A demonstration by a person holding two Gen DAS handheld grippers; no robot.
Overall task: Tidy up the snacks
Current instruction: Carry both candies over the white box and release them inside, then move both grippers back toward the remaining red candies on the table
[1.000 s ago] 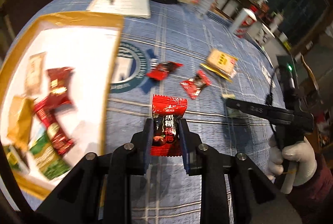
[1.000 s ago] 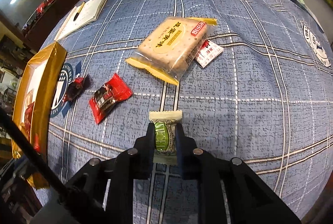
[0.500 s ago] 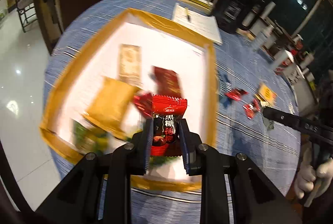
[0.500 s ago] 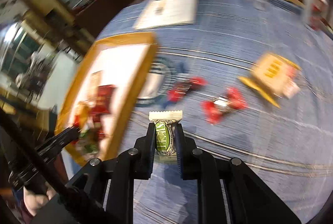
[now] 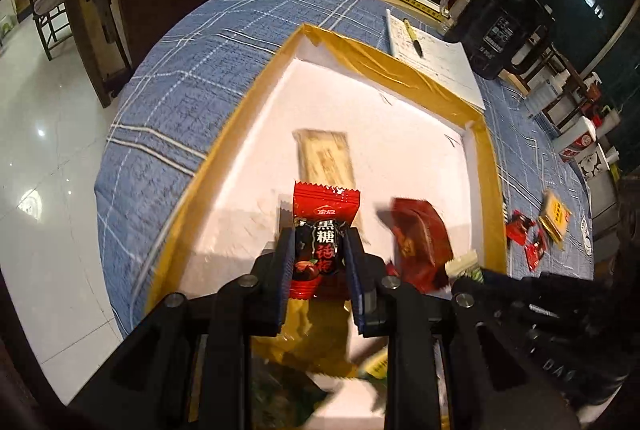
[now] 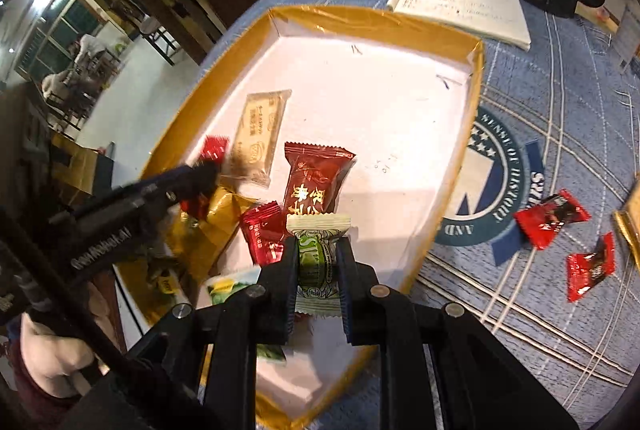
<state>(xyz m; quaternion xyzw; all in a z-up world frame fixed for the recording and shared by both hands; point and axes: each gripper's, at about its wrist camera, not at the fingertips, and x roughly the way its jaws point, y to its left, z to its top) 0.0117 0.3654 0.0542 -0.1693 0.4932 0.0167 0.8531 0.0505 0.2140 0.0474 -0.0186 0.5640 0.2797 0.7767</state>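
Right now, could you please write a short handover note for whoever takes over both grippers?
Left gripper: shut on a red candy, held over the gold-rimmed tray.
Right gripper: shut on a green candy, also over the tray.
Done: several snacks already lie in the tray, among them a beige wafer pack and a dark red packet.
Left: release both candies into the tray, then fetch the two red candies and the yellow cracker pack lying on the blue tablecloth.
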